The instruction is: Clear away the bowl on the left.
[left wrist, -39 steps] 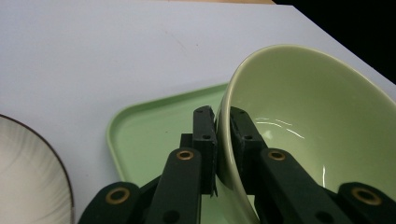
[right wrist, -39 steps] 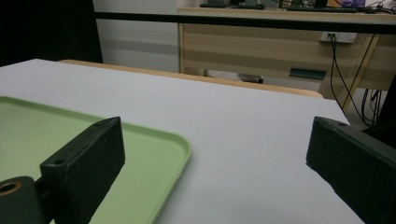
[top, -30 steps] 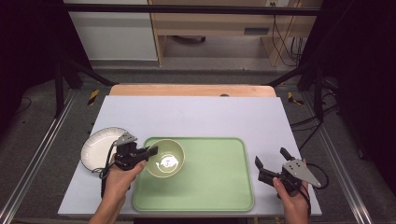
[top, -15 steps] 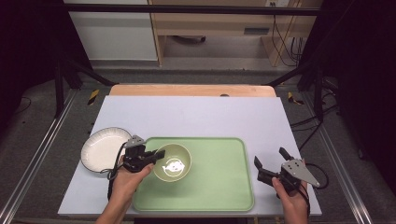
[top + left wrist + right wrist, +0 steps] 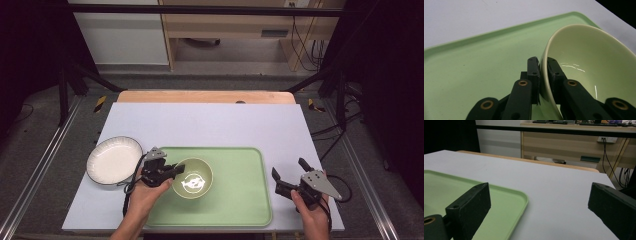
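A pale green bowl (image 5: 194, 179) is over the left half of the green tray (image 5: 240, 185). My left gripper (image 5: 176, 170) is shut on the bowl's left rim; in the left gripper view the rim of the bowl (image 5: 584, 62) is pinched between the two pads, one inside and one outside, above the tray (image 5: 474, 67). Right of the tray, my right gripper (image 5: 289, 172) stands open over the white table with nothing between its jaws. In the right gripper view the tray corner (image 5: 509, 195) lies at the left.
A white plate with a dark rim (image 5: 114, 160) sits on the table left of the tray. The white table top (image 5: 210, 125) stretches bare behind the tray, with a wooden edge (image 5: 205, 96) at the back. Dark stands and cables flank both sides.
My left gripper has carried the bowl to the right and a little nearer, farther onto the tray and away from the white plate. The right gripper has stayed still.
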### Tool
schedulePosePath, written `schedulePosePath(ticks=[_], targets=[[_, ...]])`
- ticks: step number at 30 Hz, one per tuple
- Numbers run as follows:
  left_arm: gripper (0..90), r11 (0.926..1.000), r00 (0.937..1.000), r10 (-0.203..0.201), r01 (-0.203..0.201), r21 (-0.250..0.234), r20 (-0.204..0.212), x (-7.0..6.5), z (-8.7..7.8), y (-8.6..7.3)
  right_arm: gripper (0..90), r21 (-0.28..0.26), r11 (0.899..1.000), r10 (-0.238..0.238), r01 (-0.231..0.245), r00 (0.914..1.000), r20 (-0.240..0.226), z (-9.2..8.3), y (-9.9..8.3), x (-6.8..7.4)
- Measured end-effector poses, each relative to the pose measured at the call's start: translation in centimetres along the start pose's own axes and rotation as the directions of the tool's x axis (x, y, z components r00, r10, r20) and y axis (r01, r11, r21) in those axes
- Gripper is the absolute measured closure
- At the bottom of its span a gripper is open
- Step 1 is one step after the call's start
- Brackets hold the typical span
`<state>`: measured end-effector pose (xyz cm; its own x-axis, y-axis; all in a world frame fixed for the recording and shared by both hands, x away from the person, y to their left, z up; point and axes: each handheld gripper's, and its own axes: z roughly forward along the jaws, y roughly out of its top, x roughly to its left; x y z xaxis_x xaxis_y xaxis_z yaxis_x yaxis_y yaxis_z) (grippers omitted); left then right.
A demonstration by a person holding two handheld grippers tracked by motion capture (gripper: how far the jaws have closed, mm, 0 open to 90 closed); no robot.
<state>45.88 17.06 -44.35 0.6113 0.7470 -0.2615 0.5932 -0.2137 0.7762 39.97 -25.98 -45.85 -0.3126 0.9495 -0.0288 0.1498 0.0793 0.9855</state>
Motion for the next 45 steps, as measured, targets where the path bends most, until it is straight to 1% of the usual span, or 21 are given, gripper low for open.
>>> schedulePosePath(ticks=[3, 4, 5, 7, 8, 11, 12, 19, 20, 36, 42, 45], targets=[[82.5, 1.0, 1.0, 0.004, -0.004, 0.005, 0.007, -0.2, 0.2, -0.1, 4.6, 0.0, 1.0, 0.001, -0.001, 1.0, 0.0, 0.0, 0.0, 0.0], [82.6, 1.0, 1.0, 0.007, -0.007, 0.007, 0.002, -0.2, 0.3, -0.1, 4.7, 0.0, 1.0, 0.001, -0.001, 1.0, 0.0, 0.0, 0.0, 0.0], [82.6, 0.9999, 0.9999, 0.007, -0.007, 0.008, 0.008, -0.3, 0.3, -0.1, 4.7, 0.0, 1.0, 0.001, -0.001, 1.0, 0.0, 0.0, 0.0, 0.0], [82.5, 0.9999, 1.0, 0.007, -0.007, 0.009, 0.004, -0.3, 0.4, -0.1, 4.7, 0.001, 1.0, 0.002, -0.002, 1.0, 0.0, 0.0, 0.0, 0.0], [82.6, 0.9999, 0.9999, 0.007, -0.007, 0.011, 0.01, -0.4, 0.5, -0.1, 4.6, 0.002, 1.0, 0.004, -0.004, 1.0, 0.0, 0.0, 0.0, 0.0], [82.5, 0.9999, 1.0, 0.006, -0.006, 0.014, 0.008, -0.4, 0.6, -0.2, 4.6, 0.002, 1.0, 0.004, -0.004, 1.0, -0.001, 0.0, 0.0, 0.1], [82.5, 0.9999, 0.9999, 0.005, -0.006, 0.014, 0.013, -0.4, 0.6, -0.2, 4.6, 0.002, 1.0, 0.003, -0.003, 1.0, -0.001, 0.0, 0.0, 0.0], [82.5, 0.9999, 0.9999, -0.002, 0.002, 0.015, 0.013, -0.3, 0.7, -0.3, 4.6, 0.003, 1.0, 0.004, -0.004, 1.0, -0.002, 0.0, 0.0, 0.1], [82.5, 0.9999, 1.0, -0.002, 0.002, 0.014, 0.008, -0.3, 0.6, -0.3, 4.6, 0.003, 1.0, 0.004, -0.004, 1.0, -0.003, 0.0, 0.0, 0.1], [82.4, 0.9996, 1.0, -0.004, 0.004, 0.027, 0.007, -0.2, 1.0, -0.5, 4.6, 0.004, 1.0, 0.004, -0.004, 1.0, -0.005, 0.0, 0.0, 0.0], [82.1, 0.9994, 0.9997, -0.019, 0.019, 0.029, 0.012, 0.0, 1.1, -0.6, 4.6, 0.005, 1.0, 0.009, -0.009, 1.0, -0.005, 0.0, 0.0, 0.0], [82.1, 0.9994, 0.9998, -0.019, 0.018, 0.031, 0.009, 0.1, 1.1, -0.6, 4.6, 0.005, 1.0, 0.006, -0.006, 1.0, -0.005, 0.0, 0.0, 0.0]])
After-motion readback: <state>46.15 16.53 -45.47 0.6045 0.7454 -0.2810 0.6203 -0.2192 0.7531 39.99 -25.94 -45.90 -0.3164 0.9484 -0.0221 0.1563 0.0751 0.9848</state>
